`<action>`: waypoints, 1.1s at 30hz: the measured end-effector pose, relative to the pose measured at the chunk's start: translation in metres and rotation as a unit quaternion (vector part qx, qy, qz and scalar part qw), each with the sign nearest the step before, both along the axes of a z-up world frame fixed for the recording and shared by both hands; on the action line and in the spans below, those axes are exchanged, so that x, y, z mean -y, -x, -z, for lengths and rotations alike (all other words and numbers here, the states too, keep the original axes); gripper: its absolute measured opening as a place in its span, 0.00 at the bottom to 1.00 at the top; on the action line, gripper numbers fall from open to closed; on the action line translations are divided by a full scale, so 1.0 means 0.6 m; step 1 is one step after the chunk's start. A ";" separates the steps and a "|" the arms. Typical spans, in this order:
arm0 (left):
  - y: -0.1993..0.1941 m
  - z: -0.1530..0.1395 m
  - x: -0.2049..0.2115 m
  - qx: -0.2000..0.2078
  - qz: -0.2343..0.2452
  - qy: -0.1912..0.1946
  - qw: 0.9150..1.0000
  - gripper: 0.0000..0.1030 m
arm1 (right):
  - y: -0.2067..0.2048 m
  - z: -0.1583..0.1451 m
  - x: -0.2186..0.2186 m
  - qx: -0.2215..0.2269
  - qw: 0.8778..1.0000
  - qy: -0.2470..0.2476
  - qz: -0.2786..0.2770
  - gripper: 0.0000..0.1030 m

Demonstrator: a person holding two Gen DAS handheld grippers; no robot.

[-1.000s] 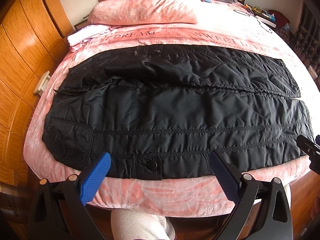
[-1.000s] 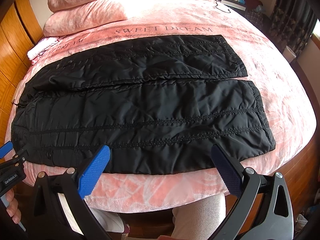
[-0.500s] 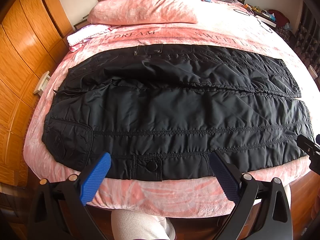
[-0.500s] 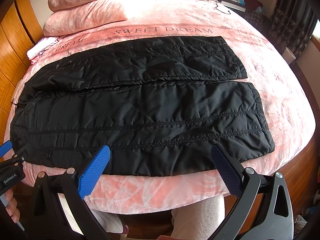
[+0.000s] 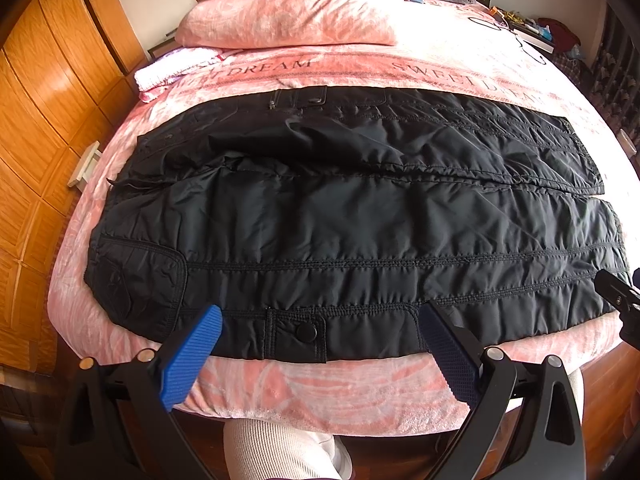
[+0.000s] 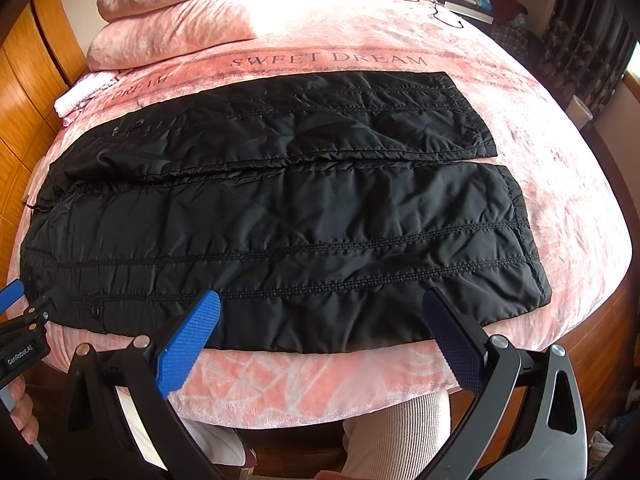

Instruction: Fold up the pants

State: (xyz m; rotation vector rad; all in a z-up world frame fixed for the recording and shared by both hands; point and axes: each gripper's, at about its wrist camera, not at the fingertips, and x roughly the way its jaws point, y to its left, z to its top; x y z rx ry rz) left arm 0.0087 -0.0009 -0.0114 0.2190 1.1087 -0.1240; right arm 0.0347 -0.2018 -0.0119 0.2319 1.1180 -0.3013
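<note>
Black quilted pants point(image 5: 340, 220) lie flat across the pink bed, waist to the left, both legs running right and side by side point(image 6: 300, 208). My left gripper point(image 5: 320, 344) hovers open at the near hem of the waist area, its blue fingers point(image 5: 192, 356) straddling a snap button tab point(image 5: 306, 333). Over the near leg's lower edge my right gripper point(image 6: 324, 336) stands open, holding nothing. The leg cuffs point(image 6: 524, 236) end near the bed's right side.
A pink blanket printed "SWEET DREAM" point(image 6: 328, 60) covers the bed. Stacked pink pillows point(image 5: 288, 12) sit at the far side, a folded white cloth point(image 5: 172, 70) beside them. An orange wooden wardrobe point(image 5: 36, 120) runs along the left. A person's legs point(image 6: 396, 436) stand at the near edge.
Both grippers have crept slightly forward toward the pants' near edge. The pants have not moved and both grippers stay open.
</note>
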 end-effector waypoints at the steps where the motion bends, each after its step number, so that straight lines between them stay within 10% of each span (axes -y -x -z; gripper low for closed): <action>1: 0.000 0.000 0.000 0.000 0.000 0.000 1.000 0.96 | 0.000 0.000 0.000 0.000 1.000 0.000 0.000 0.98; 22: -0.025 0.014 0.002 -0.025 0.023 0.038 0.999 0.96 | -0.021 0.015 0.021 0.010 0.999 -0.018 -0.038 0.98; 33: -0.221 0.043 0.040 -0.060 -0.003 0.096 0.994 0.96 | -0.174 0.030 0.288 -0.004 1.000 -0.004 -0.016 0.98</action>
